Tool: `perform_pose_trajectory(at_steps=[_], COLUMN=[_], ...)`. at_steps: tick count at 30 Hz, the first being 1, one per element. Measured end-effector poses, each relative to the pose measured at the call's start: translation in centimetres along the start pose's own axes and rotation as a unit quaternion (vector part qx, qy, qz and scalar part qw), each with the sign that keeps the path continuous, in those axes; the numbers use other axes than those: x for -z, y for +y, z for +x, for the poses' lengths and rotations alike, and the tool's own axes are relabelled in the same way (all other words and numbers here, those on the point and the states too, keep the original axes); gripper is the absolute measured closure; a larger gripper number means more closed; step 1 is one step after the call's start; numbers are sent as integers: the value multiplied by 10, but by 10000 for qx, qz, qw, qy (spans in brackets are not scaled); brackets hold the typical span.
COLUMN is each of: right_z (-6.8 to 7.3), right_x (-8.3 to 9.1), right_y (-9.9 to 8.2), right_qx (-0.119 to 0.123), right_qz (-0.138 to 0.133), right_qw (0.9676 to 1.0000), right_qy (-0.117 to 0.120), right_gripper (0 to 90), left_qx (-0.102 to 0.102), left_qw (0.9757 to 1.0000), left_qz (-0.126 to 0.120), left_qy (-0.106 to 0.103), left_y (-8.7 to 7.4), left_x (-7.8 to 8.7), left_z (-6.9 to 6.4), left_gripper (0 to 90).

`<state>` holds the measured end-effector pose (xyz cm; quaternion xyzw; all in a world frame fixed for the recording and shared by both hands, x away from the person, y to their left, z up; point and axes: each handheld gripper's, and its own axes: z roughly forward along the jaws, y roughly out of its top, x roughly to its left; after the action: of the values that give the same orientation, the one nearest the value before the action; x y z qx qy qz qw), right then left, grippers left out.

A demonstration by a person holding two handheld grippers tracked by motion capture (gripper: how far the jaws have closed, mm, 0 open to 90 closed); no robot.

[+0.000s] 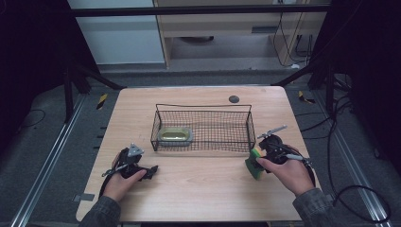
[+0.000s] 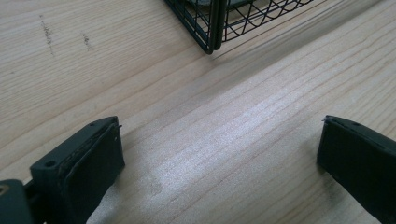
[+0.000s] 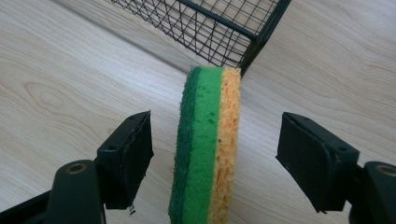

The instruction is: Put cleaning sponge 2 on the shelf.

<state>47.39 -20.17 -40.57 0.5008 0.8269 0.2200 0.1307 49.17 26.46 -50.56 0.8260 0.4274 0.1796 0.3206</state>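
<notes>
A sponge (image 3: 205,144), dark green, light green and orange in layers, stands on its edge on the wooden table (image 1: 198,189), just in front of the right front corner of a black wire basket (image 1: 203,108). My right gripper (image 3: 217,140) is open around the sponge, with a gap showing on each side between pad and sponge. In the high view the sponge (image 1: 256,163) sits at the tip of the right gripper (image 1: 259,158). At the table's front left, my left gripper (image 1: 152,171) rests low over bare wood, open (image 2: 219,140) with nothing between its jaws.
Inside the basket at its left end lies a yellow-green oval dish with a grey rim (image 1: 175,136). A basket corner (image 2: 212,28) lies ahead of the left gripper, and another (image 3: 247,56) stands just behind the sponge. A small dark disc (image 1: 233,99) sits near the table's far edge.
</notes>
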Motion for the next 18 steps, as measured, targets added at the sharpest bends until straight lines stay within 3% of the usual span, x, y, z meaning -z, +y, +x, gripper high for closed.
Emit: perform_pose_trajectory(at_steps=[8,16,18], right_z=[-3,-5,-4], right_x=[-13,-20,-21], right_y=[2,2,1], right_qx=[-64,-90,-48], right_qz=[173,316,360], right_qw=[9998,9994,9992], right_qy=[26,143,188], right_gripper=[315,408,467], left_qx=[-9,-10,-14], left_qw=[10000,10000,10000], left_qz=[-4,-10,-10], left_qy=[-12,-20,-20], left_y=[0,0,0], left_x=[0,0,0], left_z=[0,0,1], left_gripper=[0,0,0])
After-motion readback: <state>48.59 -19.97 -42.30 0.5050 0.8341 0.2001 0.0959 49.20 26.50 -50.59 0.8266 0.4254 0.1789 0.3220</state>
